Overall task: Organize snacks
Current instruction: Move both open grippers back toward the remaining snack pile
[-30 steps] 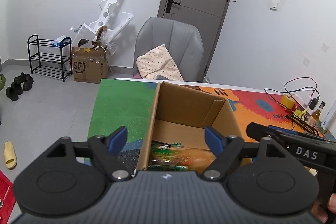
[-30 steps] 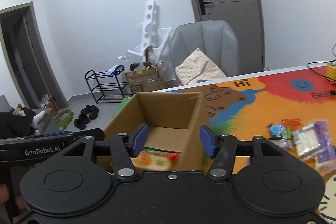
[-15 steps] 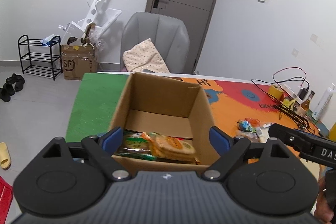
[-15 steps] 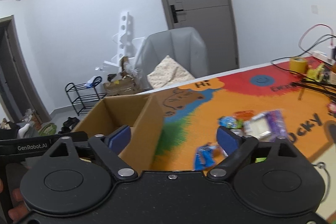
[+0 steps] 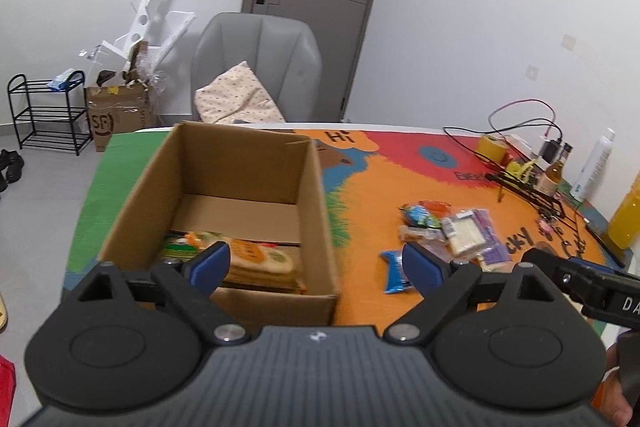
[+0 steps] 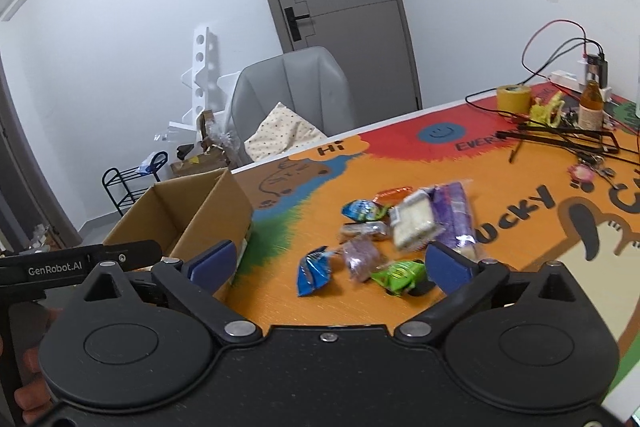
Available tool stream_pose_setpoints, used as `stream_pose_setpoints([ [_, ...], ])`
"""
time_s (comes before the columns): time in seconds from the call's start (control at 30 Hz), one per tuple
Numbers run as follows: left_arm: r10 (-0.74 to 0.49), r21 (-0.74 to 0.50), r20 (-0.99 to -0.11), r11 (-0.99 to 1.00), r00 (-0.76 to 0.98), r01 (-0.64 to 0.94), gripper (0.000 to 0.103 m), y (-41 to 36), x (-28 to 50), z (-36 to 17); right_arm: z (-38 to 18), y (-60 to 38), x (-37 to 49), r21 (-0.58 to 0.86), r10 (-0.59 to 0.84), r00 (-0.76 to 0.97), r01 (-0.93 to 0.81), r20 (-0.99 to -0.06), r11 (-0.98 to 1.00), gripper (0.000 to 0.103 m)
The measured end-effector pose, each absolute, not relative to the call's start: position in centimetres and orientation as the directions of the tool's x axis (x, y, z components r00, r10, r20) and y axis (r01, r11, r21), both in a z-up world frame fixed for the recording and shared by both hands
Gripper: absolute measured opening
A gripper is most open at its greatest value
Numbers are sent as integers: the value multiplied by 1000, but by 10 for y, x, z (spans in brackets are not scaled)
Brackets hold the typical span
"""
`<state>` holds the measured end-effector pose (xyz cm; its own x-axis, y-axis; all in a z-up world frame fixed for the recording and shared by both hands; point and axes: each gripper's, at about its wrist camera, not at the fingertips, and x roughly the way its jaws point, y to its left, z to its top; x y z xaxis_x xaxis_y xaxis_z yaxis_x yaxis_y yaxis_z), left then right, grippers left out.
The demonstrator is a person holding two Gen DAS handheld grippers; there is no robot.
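An open cardboard box (image 5: 316, 187) stands on the table's left part, with an orange packet (image 5: 260, 259) and green ones lying flat inside. To its right lies a heap of loose snacks: a blue packet (image 6: 314, 271), a green one (image 6: 400, 275), a purple sweet (image 6: 362, 257) and a white-and-purple pack (image 6: 416, 223). My left gripper (image 5: 316, 263) hovers over the box's near right corner, its jaws opening with nothing between them. My right gripper (image 6: 330, 263) hangs above the heap, its jaws also opening and empty. The box (image 6: 216, 211) is at its left.
At the table's far right are cables (image 6: 560, 135), a yellow tape roll (image 6: 514, 99), a small bottle (image 6: 592, 107) and an orange bottle (image 5: 626, 219). A grey chair (image 5: 260, 67) with a cushion stands behind the table. A shoe rack (image 5: 44, 115) stands on the floor at left.
Both views have swung right, from over the box toward the snack heap. Both grippers' jaws have spread wider. The orange packet now lies in the box.
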<state>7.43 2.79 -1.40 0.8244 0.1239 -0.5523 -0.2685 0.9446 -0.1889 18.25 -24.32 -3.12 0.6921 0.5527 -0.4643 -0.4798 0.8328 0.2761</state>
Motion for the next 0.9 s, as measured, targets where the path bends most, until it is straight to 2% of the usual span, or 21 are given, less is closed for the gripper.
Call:
stream_pose_setpoints([
  [0.9, 18, -159, -564, 979, 826, -130, 91, -52, 118, -36, -77, -304, 220, 350, 502, 708, -366, -496, 862, 103],
])
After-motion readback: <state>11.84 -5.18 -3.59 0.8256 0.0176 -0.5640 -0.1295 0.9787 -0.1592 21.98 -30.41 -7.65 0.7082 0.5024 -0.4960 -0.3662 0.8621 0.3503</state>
